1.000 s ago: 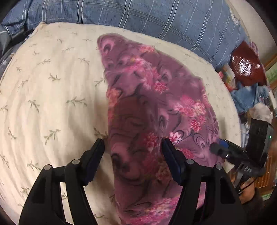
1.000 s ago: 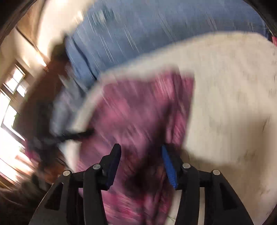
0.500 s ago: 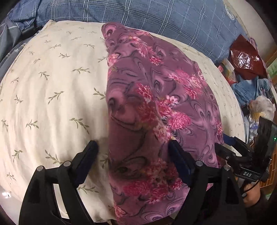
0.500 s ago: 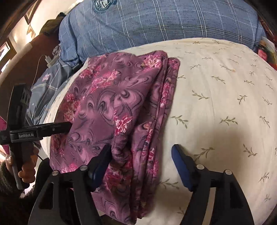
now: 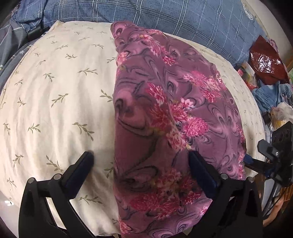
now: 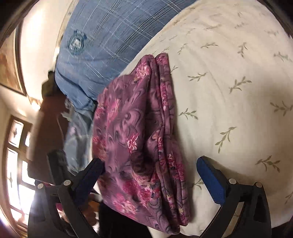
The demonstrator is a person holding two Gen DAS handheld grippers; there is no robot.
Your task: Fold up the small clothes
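Observation:
A purple garment with pink flowers (image 5: 164,117) lies folded in a long strip on the cream leaf-print sheet (image 5: 55,95). My left gripper (image 5: 141,163) hovers over its near end with jaws opening wide. The cloth lies between the fingers and no pad presses it. In the right wrist view the same garment (image 6: 128,128) shows its stacked fold edges on the right side. My right gripper (image 6: 150,168) straddles its near end, jaws also opening and clear of the fabric. The right gripper's body (image 5: 271,152) shows at the left wrist view's right edge.
A blue plaid pillow (image 5: 164,16) lies behind the sheet. A red bag (image 5: 265,62), blue clothes (image 5: 271,95) and clutter fill the right side. The sheet's near edge drops off below the garment. A window (image 6: 14,164) and dark furniture (image 6: 47,124) are beside the bed.
Both grippers' jaws have spread much wider and have let go of the garment, which now rests flat and folded. The right gripper has rolled, so its view tilts.

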